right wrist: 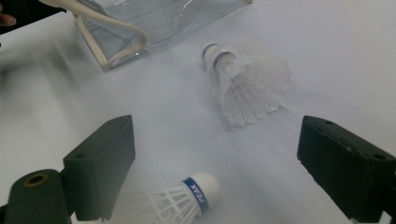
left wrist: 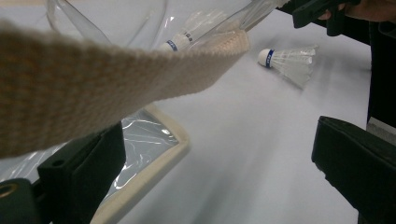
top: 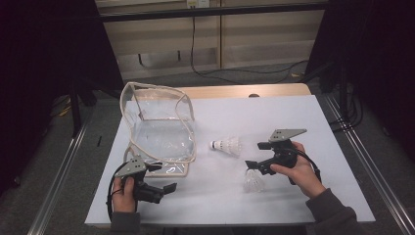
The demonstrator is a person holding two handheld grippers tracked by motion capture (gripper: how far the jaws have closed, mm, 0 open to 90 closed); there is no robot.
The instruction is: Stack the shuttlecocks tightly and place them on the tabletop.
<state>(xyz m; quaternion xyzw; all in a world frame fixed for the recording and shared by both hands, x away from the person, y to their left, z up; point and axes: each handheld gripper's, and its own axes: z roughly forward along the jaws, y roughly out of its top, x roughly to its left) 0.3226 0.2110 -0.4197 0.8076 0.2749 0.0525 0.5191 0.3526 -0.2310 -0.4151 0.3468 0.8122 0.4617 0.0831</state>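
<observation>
My right gripper (top: 250, 167), jaws wide, hovers over a shuttlecock (right wrist: 187, 198) (unheld); my left gripper (top: 169, 187), jaws wide, beside the clear bag (top: 159, 132).

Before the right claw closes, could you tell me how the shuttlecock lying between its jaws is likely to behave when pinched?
The near shuttlecock looks very light, with a thin feather skirt, so a nudge may send it skidding on the smooth white table. Lying on its side, it would probably roll in a curve around its round cork. The feathers seem fragile; the open right claw would likely do better pinching the cork.
</observation>
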